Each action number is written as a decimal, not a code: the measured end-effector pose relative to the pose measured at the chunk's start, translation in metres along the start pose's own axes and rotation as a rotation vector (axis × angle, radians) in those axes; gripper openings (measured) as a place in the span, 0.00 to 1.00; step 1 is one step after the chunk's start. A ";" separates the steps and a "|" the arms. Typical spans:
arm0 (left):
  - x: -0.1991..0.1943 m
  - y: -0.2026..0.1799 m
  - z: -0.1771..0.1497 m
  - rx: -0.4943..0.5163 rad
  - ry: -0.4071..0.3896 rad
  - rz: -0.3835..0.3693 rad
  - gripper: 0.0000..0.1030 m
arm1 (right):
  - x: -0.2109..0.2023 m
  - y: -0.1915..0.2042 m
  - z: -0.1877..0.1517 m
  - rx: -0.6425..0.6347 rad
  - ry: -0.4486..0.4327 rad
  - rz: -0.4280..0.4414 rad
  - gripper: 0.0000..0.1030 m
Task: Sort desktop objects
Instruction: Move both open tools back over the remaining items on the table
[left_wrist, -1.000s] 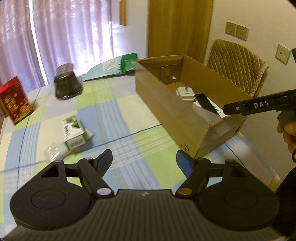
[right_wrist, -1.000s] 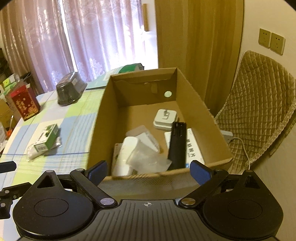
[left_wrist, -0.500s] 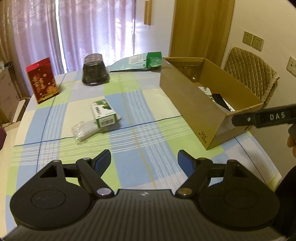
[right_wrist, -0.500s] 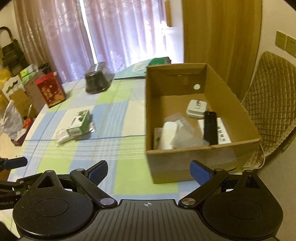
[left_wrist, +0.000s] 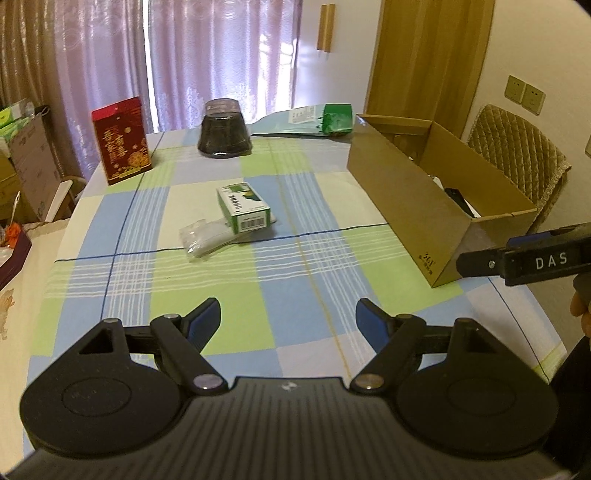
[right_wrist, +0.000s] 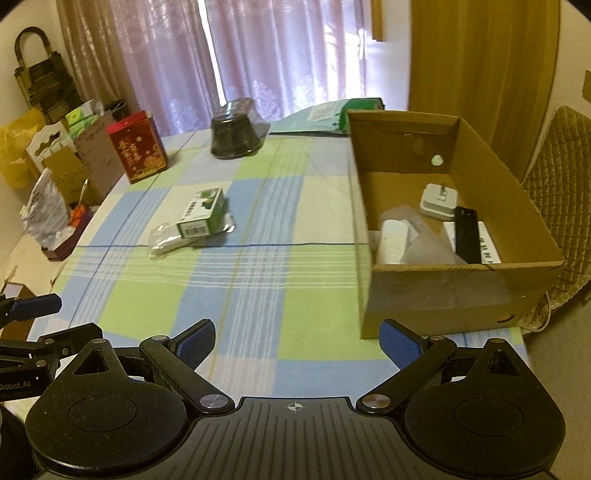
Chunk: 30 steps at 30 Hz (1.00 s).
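Green box (left_wrist: 243, 207) lies untouched; both tongs gape wide, empty.

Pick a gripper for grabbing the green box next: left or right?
Left, probably. The left gripper is open and faces the green box nearly head-on; the right gripper, also open, sits by the cardboard box.

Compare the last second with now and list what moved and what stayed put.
Both grippers pulled back from the cardboard box: the right gripper, a second ago right above its open top, now sits behind its near wall; the left gripper backed off and swung left. Neither took hold of anything; both stay open. The green carton, plastic packet, red box and the box's contents did not move.
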<state>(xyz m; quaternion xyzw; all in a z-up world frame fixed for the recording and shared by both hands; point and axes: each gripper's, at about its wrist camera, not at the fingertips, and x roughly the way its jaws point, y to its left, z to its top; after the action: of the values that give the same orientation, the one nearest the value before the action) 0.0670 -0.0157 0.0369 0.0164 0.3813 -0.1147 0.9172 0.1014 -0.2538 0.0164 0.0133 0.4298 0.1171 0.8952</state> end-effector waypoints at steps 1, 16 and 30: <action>-0.001 0.002 -0.001 -0.003 0.000 0.003 0.75 | 0.000 0.002 -0.001 -0.003 0.002 0.003 0.95; -0.001 0.031 -0.007 -0.050 0.008 0.048 0.77 | 0.020 0.031 -0.001 -0.044 0.036 0.042 0.95; 0.071 0.073 0.009 0.085 0.029 0.102 0.78 | 0.086 0.053 0.030 -0.091 0.031 0.117 0.95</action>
<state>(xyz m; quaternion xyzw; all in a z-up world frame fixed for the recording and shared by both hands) 0.1377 0.0401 -0.0109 0.0763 0.3879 -0.0834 0.9147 0.1659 -0.1812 -0.0242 -0.0042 0.4364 0.1889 0.8797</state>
